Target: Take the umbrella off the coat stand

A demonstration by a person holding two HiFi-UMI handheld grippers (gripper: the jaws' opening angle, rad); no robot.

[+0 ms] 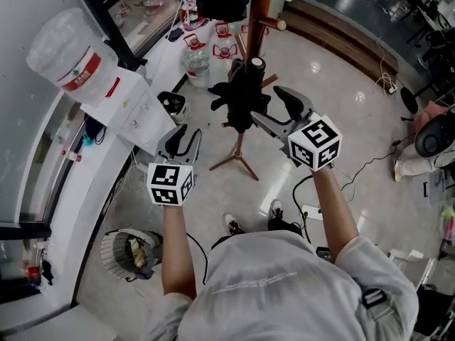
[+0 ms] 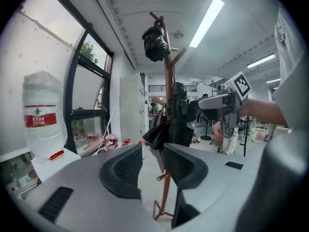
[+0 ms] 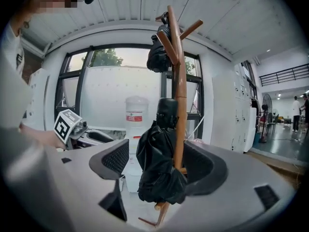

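Lower centre of the head view: the left gripper (image 1: pixel 186 135) holds its 2 jaws slightly apart and empty. The right gripper (image 1: pixel 268 106) stands wide and released, with the folded black umbrella (image 1: pixel 240 98) framed between its pads, which do not press it. Beyond, at centre, the umbrella hangs against the coat stand (image 1: pixel 259 13); a sound grasp would likely close on the bundle alone, clear of the pole, then lift it.

Water jug (image 1: pixel 67 52) on dispenser (image 1: pixel 131 109); wire bin (image 1: pixel 110 251) btm-left.
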